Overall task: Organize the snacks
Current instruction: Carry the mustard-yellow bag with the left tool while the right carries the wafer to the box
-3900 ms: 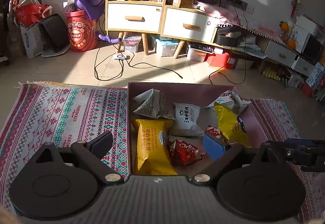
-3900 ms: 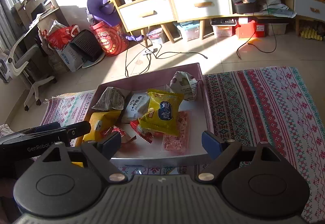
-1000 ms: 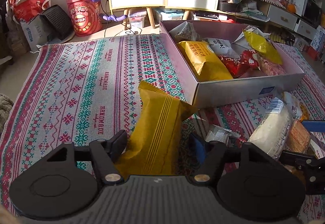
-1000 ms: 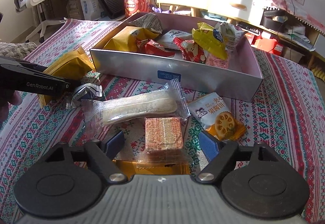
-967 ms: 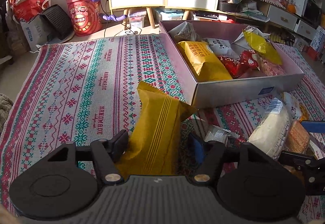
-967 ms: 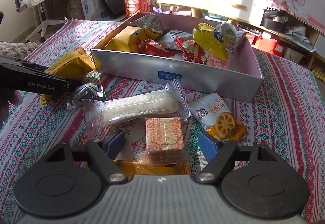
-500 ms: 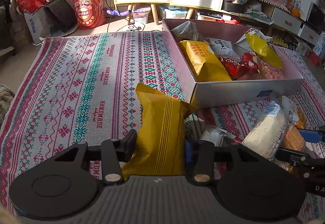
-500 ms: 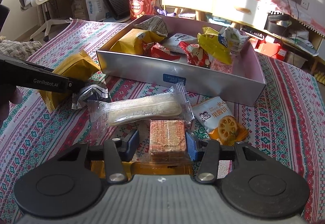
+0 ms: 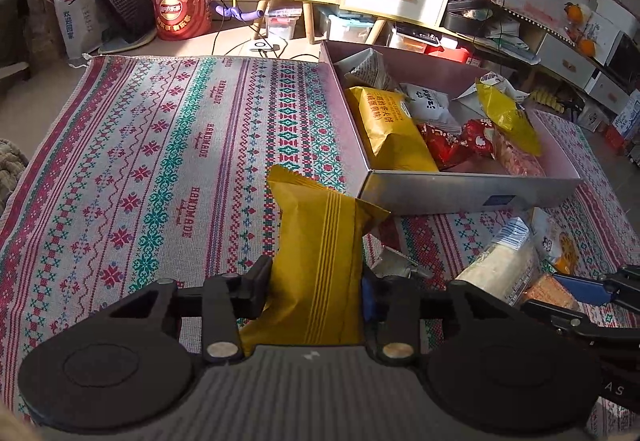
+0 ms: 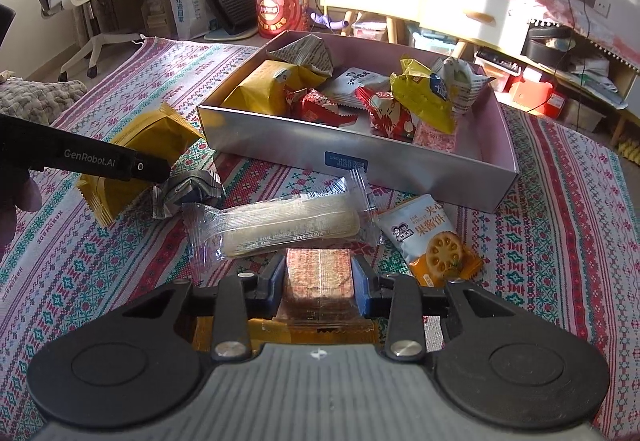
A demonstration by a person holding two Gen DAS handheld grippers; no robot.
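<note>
Nearest in the right wrist view, the right gripper (image 10: 319, 277) is clenched on a square pink wafer snack (image 10: 320, 271) in clear wrap; its jaws have just been closing, and the pads now press both sides of the packet. Under that packet lies an orange-gold wrapper (image 10: 288, 333), only its edge showing. Just beyond, a long pale bar in transparent film (image 10: 288, 227) lies crosswise on the patterned cloth (image 10: 560, 201), and to its right sits a white and orange biscuit packet (image 10: 430, 241) printed with a round lattice biscuit. A crumpled silver wrapper (image 10: 188, 189) lies to the left of the bar.

In the left wrist view, the left gripper (image 9: 316, 287) grasps a mustard-yellow pouch (image 9: 320, 253) with fine vertical stripes and a crimped top edge; its jaws have also just been closing, and both pads bear on the pouch's sides. The pouch stands tilted above the cloth, just near of the box's left corner.

Farther off, the open silver box (image 9: 460, 189) with pink lining holds a large yellow bag (image 9: 390, 129), red wrappers (image 9: 460, 141), a white packet (image 9: 428, 101), a grey printed packet (image 9: 370, 71) and a yellow-green bag (image 9: 506, 117), piled loosely.
</note>
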